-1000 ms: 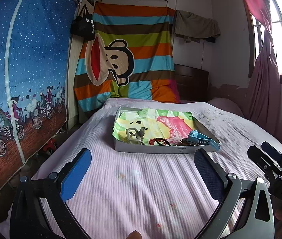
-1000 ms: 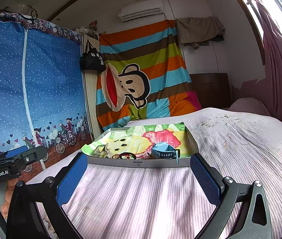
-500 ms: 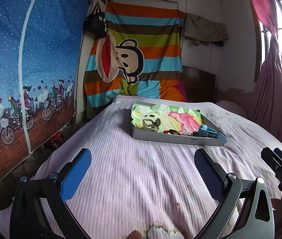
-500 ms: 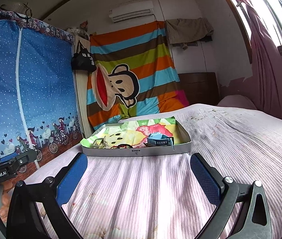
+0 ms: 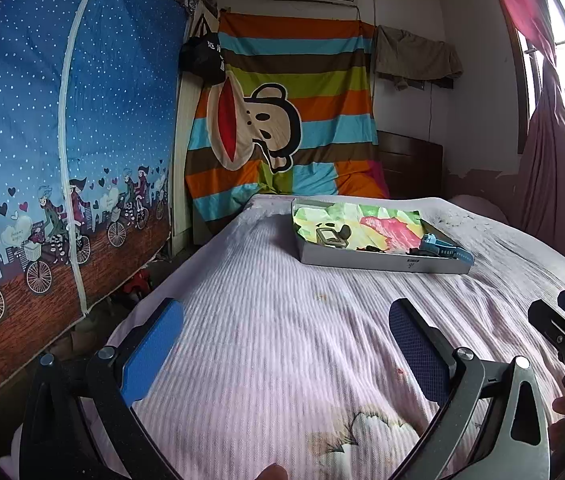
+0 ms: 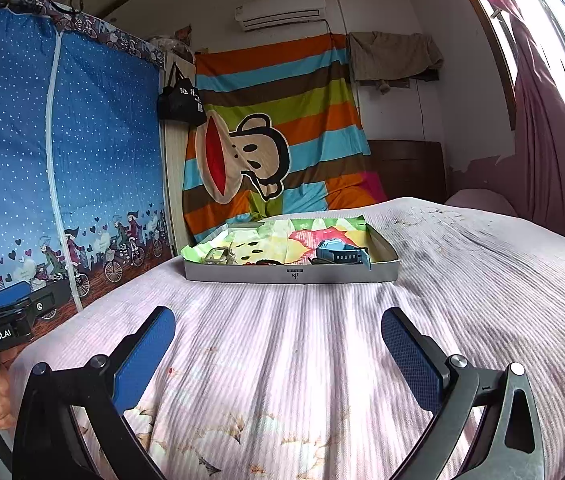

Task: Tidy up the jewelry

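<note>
A shallow grey box (image 5: 382, 263) (image 6: 290, 274) lined with a bright cartoon cloth lies on the pink bedspread, far ahead of both grippers. Inside it I see a blue watch (image 5: 444, 249) (image 6: 338, 255), a silver buckle-like piece (image 5: 332, 237) (image 6: 216, 257) and a small dark red-and-black piece (image 5: 370, 248) (image 6: 262, 262). My left gripper (image 5: 286, 328) stands open over the bed with nothing between its fingers. My right gripper (image 6: 278, 328) is open and empty too, well short of the box. Each gripper shows at the edge of the other's view.
A blue fabric wardrobe (image 5: 62, 160) stands along the bed's left side. A striped monkey cloth (image 5: 282, 128) hangs on the back wall. A pink curtain (image 6: 542, 152) and window are at the right. The bedspread (image 6: 322, 360) stretches between grippers and box.
Both grippers have drawn back from the box, which now looks smaller and farther away. Their jaws stay open and empty throughout.
</note>
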`<state>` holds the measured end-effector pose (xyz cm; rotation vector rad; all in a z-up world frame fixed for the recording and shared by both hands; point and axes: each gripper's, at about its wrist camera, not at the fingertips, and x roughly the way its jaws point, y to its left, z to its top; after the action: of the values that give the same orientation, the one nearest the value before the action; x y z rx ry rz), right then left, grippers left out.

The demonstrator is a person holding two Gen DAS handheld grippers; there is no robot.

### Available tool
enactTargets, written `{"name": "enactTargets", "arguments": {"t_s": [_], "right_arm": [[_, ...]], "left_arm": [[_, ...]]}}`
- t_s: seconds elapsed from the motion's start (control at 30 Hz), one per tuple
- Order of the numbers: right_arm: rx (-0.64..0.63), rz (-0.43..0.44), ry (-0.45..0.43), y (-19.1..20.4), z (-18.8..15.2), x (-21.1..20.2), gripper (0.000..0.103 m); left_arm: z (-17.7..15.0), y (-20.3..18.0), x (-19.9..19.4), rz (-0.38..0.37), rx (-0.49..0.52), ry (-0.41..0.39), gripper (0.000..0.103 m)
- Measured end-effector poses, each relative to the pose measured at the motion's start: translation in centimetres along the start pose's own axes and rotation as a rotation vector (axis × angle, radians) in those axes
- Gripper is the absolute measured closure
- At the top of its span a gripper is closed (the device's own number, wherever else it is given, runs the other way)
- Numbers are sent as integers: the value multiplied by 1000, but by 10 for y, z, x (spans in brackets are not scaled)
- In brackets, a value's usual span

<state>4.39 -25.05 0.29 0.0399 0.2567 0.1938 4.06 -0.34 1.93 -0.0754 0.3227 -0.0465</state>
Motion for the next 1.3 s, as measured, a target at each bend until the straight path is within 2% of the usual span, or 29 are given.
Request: {"name": "enactTargets", "arguments": {"t_s": [1.3], "right_arm": [[-31, -2, 19, 9, -2, 4, 0]], "left_arm": [[-17, -5, 1, 3, 27, 2, 2]]}}
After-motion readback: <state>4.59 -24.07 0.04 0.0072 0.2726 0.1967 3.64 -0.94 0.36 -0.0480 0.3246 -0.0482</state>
